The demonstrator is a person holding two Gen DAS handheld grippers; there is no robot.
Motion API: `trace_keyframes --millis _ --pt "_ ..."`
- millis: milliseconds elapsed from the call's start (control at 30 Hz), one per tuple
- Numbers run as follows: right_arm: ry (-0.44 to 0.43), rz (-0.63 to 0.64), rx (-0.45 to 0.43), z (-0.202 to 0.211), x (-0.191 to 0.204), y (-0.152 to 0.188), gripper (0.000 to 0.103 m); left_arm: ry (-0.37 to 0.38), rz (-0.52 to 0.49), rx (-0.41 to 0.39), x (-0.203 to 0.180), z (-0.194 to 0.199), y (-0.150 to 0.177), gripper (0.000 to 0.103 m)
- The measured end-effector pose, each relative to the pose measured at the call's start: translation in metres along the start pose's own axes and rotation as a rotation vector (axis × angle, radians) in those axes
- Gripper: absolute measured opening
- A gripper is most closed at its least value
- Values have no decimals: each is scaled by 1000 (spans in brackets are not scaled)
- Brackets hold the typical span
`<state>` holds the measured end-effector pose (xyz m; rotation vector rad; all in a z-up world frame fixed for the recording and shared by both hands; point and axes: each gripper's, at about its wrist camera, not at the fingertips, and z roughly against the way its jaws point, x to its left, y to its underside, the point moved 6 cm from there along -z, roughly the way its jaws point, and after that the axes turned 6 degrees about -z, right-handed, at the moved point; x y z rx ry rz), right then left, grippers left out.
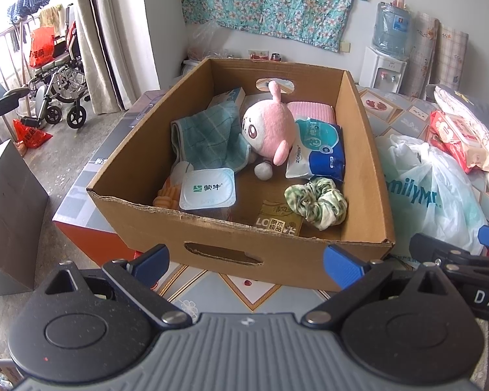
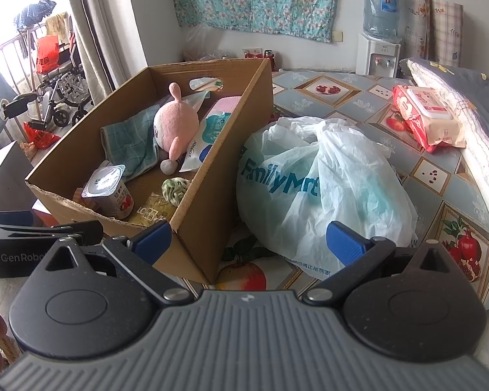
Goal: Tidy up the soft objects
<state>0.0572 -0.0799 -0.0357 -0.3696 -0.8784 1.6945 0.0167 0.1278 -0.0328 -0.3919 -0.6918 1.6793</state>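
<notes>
A cardboard box point(image 1: 358, 120) stands on the table; it also shows in the right wrist view point(image 2: 231, 150). Inside lie a pink plush toy point(image 1: 269, 127), a teal towel point(image 1: 205, 137), a green scrunchie point(image 1: 316, 202), a blue-white tissue pack point(image 1: 319, 150), a folded pink cloth point(image 1: 309, 110) and a yogurt cup point(image 1: 208, 192). My left gripper point(image 1: 246, 265) is open and empty in front of the box's near wall. My right gripper point(image 2: 249, 242) is open and empty, near the box's front right corner and a white plastic bag point(image 2: 326, 179).
A red pack of wet wipes point(image 2: 423, 114) lies on the patterned tablecloth point(image 2: 342, 94) at the right, beside folded bedding point(image 2: 472, 104). A water dispenser point(image 2: 379, 32) stands by the far wall. A wheelchair point(image 1: 58, 78) stands at the left by the window.
</notes>
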Motion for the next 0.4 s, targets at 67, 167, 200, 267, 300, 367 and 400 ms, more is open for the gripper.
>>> trace_keyframes --millis 67,167,200,267,300,367,400 --pt "0 -1 4 -1 0 1 102 1 0 4 0 -1 0 102" --pt "1 -1 7 -1 1 1 102 1 1 7 0 -1 1 102" --pt "1 -1 7 -1 1 1 102 1 2 7 0 -1 1 102" --pt "0 -2 7 -1 1 2 102 2 3 8 0 -1 1 102" --pt "-1 -1 8 -2 2 1 102 2 3 8 0 -1 1 102" --pt "-2 -1 11 -2 2 1 102 1 5 10 1 -1 1 102" --pt "-2 0 10 -2 3 1 102 1 5 11 1 -1 1 102"
